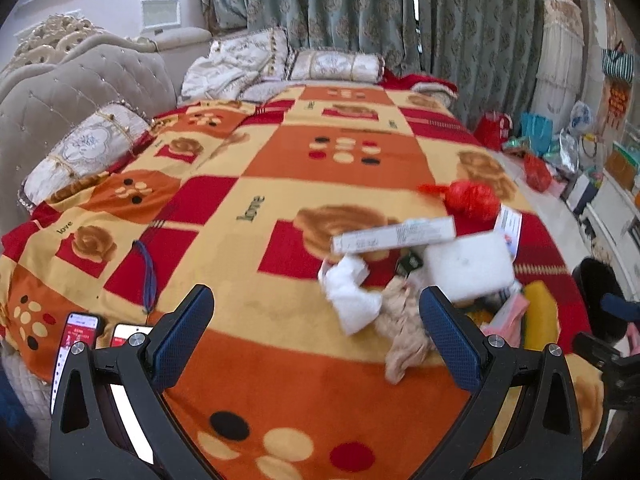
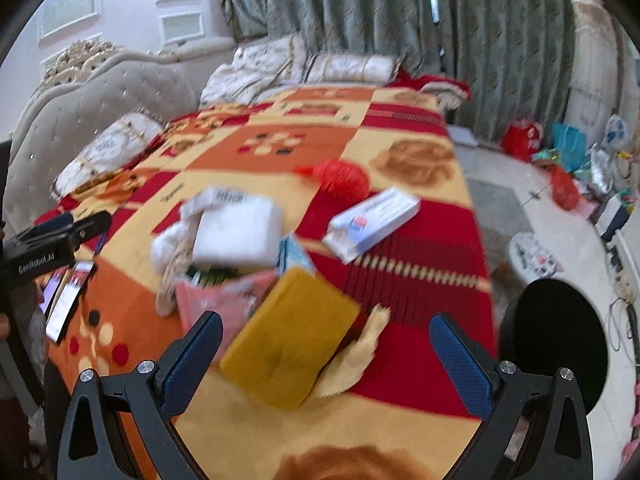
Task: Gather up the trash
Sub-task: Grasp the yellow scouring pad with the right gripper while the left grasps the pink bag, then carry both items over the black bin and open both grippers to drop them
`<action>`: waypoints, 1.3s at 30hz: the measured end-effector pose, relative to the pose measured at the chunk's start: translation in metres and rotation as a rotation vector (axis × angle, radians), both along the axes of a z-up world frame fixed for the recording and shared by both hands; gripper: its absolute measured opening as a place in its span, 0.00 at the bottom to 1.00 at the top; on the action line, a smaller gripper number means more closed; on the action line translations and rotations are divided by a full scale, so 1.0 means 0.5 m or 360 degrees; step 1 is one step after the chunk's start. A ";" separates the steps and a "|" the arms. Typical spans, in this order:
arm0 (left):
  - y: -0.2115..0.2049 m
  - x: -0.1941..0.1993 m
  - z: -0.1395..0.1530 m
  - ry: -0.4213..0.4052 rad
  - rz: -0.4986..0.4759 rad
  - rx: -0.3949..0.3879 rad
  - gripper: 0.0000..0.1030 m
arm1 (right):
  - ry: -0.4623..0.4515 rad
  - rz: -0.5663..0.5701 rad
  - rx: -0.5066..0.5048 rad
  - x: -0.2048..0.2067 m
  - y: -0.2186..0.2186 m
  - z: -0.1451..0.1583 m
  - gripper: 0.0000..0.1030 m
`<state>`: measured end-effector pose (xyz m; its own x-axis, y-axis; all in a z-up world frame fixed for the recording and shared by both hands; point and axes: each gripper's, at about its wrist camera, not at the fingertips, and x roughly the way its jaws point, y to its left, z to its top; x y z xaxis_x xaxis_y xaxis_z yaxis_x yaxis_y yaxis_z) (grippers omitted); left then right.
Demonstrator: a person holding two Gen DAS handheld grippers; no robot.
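Observation:
A heap of trash lies on the patterned blanket (image 1: 260, 160). It holds a white crumpled tissue (image 1: 350, 296), a beige rag (image 1: 404, 328), a long white box (image 1: 394, 236), a white foam block (image 1: 468, 266), a red net ball (image 1: 472, 198) and a yellow sponge (image 2: 288, 344). A pink packet (image 2: 224, 300) and a white-blue carton (image 2: 374, 220) show in the right wrist view. My left gripper (image 1: 316, 340) is open, just in front of the tissue and rag. My right gripper (image 2: 326, 364) is open, with its jaws either side of the yellow sponge.
Two phones (image 1: 80, 332) lie at the blanket's left edge. A black round bin (image 2: 556, 340) stands on the floor to the right of the bed. Pillows (image 1: 336, 66) and a tufted headboard (image 1: 80, 80) are at left and far end. Bags (image 1: 536, 136) clutter the floor by the curtain.

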<state>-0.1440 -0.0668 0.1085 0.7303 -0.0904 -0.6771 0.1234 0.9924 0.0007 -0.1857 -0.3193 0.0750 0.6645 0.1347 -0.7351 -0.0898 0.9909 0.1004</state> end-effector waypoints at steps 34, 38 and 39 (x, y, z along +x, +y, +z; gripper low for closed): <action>-0.244 -0.023 -0.108 0.0451 -0.0570 -0.0188 0.14 | -0.0058 -0.0124 0.0405 -0.017 -0.175 0.060 0.54; -0.242 -0.043 -0.051 0.0419 -0.0640 -0.0264 0.12 | -0.0054 -0.0175 0.0391 -0.024 -0.209 0.052 0.54; -0.246 -0.047 -0.030 0.0398 -0.0662 -0.0271 0.12 | -0.0054 -0.0184 0.0387 -0.026 -0.215 0.052 0.54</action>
